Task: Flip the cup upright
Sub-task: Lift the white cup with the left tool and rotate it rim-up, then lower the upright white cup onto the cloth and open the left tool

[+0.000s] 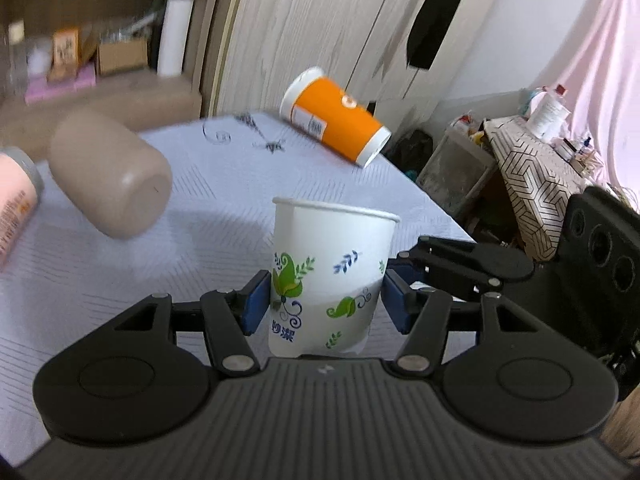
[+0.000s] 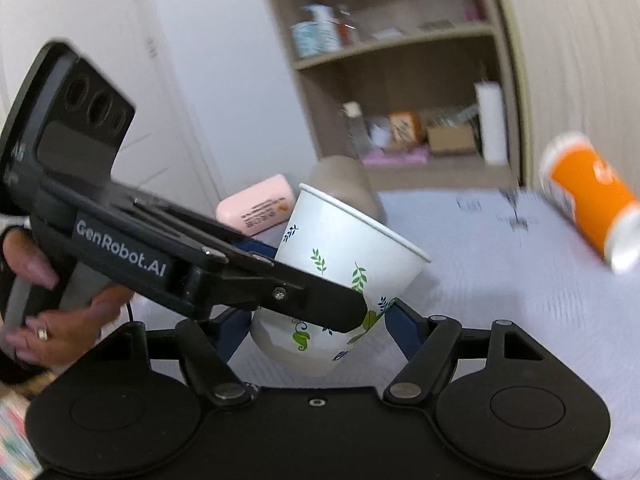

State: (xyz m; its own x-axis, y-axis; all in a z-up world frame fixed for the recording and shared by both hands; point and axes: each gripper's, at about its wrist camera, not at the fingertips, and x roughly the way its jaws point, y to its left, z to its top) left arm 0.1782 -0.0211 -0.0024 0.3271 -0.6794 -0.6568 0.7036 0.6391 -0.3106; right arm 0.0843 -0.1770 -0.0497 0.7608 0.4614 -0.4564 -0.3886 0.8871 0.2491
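A white paper cup (image 1: 330,272) with green and blue leaf prints stands mouth up, slightly tilted, between the blue pads of my left gripper (image 1: 326,300), which is shut on its lower half. In the right wrist view the same cup (image 2: 352,252) leans to the right. My right gripper (image 2: 316,328) is around its base, with its jaws close to the cup wall; the left gripper's body crosses in front and hides the contact. The cup is held just above the white tablecloth (image 1: 120,280).
An orange cup (image 1: 336,116) lies on its side at the far table edge. A beige cup (image 1: 112,176) and a pink bottle (image 1: 12,200) lie at the left. A shelf (image 2: 400,80) stands behind, and cluttered boxes (image 1: 532,168) are beyond the right edge.
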